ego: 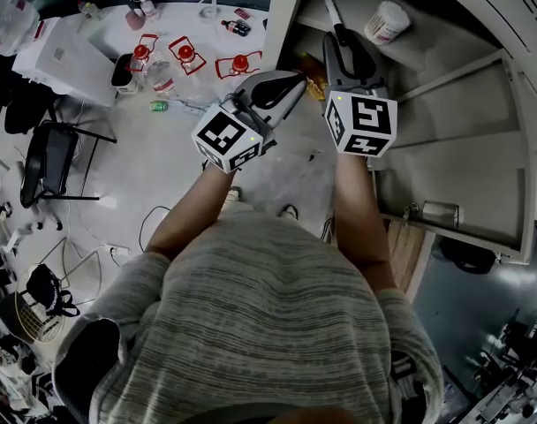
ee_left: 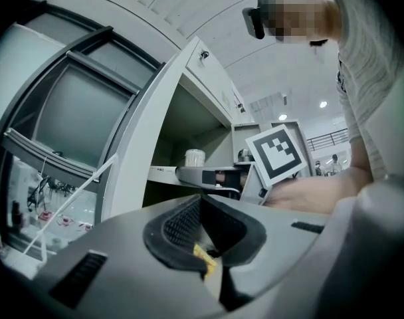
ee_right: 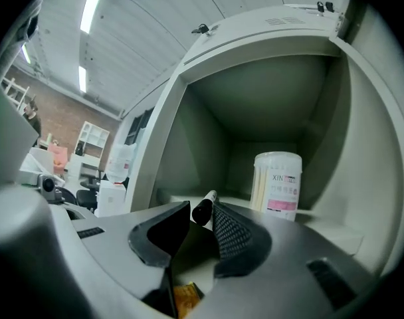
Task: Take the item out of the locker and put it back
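The grey locker [ego: 445,60] stands open, and a white cotton-swab canister [ego: 386,21] [ee_right: 276,181] sits upright at the back of its shelf [ee_right: 335,228]. My right gripper [ego: 337,35] [ee_right: 201,208] reaches onto that shelf. It is shut on a white marker with a black cap [ee_right: 204,207] [ego: 329,5], which sticks out past the jaw tips, to the left of the canister and apart from it. My left gripper [ego: 295,79] [ee_left: 201,201] hangs just outside the locker, to the left of the right one. It is shut with nothing between its pads.
The locker door [ego: 480,162] swings open to the right, with a latch [ego: 432,212] on its lower edge. On the floor to the left are red-capped bottles in frames [ego: 185,56], a white box [ego: 61,56], a black chair [ego: 48,162] and loose cables.
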